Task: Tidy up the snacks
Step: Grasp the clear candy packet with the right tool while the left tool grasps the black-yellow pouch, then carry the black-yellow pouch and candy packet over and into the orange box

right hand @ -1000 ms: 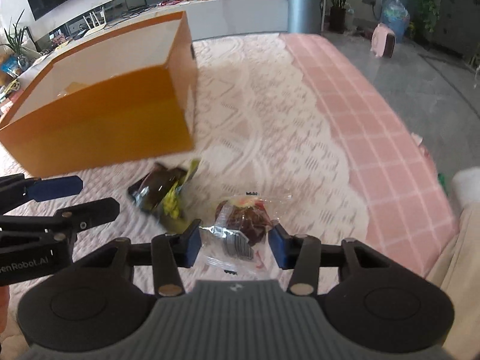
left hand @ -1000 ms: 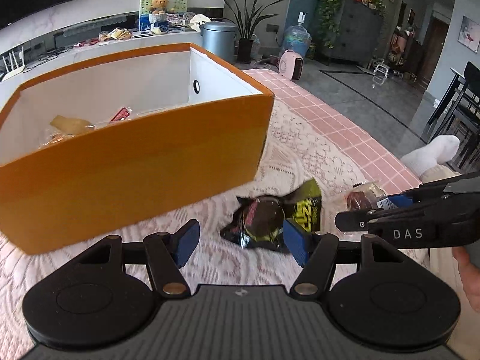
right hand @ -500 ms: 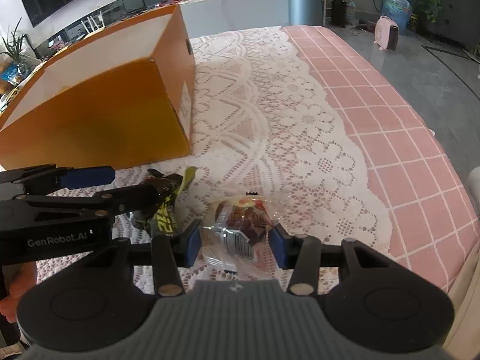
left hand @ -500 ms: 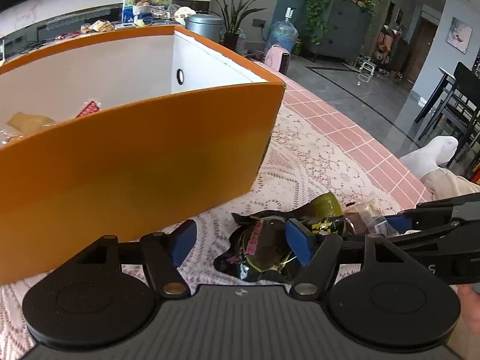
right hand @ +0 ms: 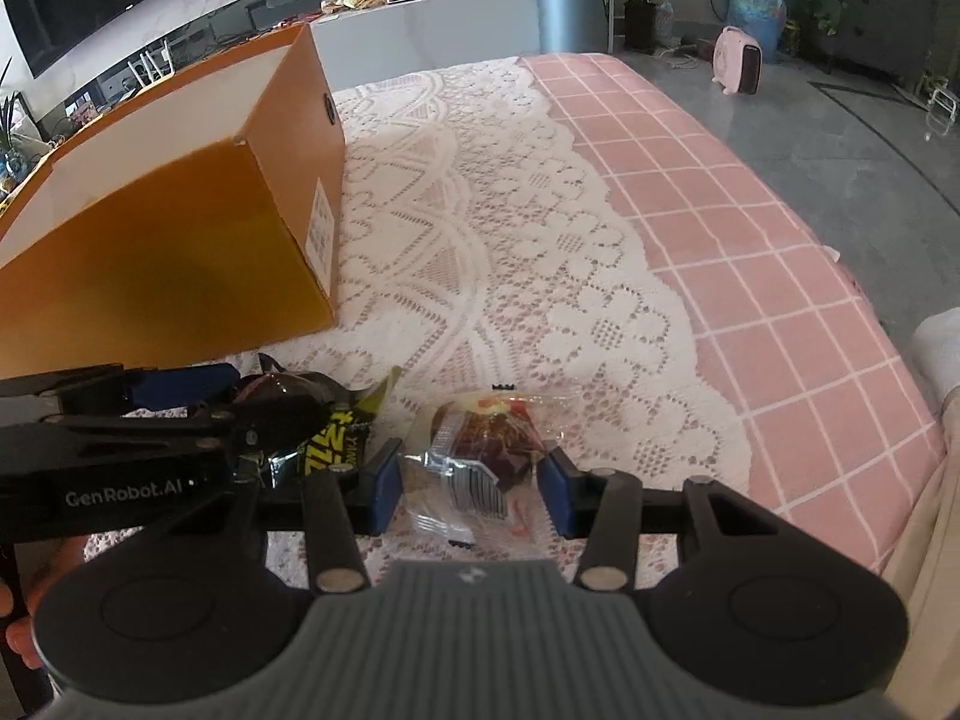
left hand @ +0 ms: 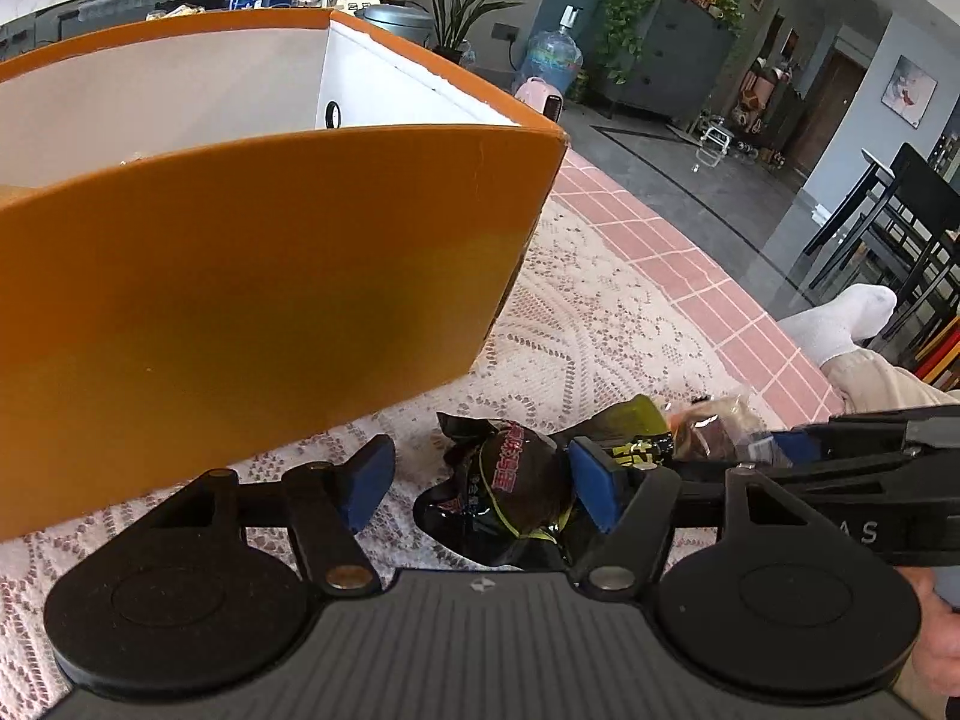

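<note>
Two snack packs (right hand: 480,450) (left hand: 510,486) side by side before box (left hand: 252,300) — on tablecloth (right hand: 510,240).

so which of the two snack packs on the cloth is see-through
The clear-wrapped cake, between the right gripper fingers. The other pack, by the left gripper, is opaque black and yellow.

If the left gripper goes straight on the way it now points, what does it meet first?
Most likely the black snack packet, which lies on the lace cloth between the fingers of the left gripper, nearer the right one. The orange box stands beyond, to the left; depth is hard to judge.
</note>
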A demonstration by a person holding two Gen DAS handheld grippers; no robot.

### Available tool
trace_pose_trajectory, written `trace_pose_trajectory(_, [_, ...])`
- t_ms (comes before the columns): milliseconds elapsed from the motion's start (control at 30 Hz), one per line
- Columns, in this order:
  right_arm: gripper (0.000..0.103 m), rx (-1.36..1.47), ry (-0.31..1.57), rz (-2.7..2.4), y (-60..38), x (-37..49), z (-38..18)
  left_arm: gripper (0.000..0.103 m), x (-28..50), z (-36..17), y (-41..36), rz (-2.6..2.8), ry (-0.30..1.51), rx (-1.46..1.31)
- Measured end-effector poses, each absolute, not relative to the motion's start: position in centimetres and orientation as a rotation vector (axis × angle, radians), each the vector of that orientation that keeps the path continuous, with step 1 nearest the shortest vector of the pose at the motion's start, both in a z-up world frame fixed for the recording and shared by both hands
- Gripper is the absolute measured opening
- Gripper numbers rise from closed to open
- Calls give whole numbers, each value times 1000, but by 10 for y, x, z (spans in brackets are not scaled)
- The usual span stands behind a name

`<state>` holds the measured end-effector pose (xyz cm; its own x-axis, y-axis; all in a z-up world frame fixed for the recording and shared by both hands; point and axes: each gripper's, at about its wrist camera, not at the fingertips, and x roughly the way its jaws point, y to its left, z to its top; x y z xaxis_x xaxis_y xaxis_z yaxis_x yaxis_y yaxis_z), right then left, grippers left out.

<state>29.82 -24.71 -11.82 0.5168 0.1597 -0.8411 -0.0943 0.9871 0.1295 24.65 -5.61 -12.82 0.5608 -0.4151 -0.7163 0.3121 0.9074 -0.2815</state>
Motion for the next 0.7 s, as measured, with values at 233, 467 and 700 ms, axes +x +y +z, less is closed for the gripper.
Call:
trace_pose_trajectory(233, [46, 85, 1029, 153, -249, 298, -120, 53, 244, -128, -61, -444, 872, -144])
trace_pose_trajectory(467, [46, 84, 1035, 150, -248, 297, -122, 51, 242, -125, -67, -405, 884, -137])
trace_pose_trajectory(700, [46, 76, 1029, 150, -248, 296, -122, 41, 229, -119, -68, -334, 854, -161])
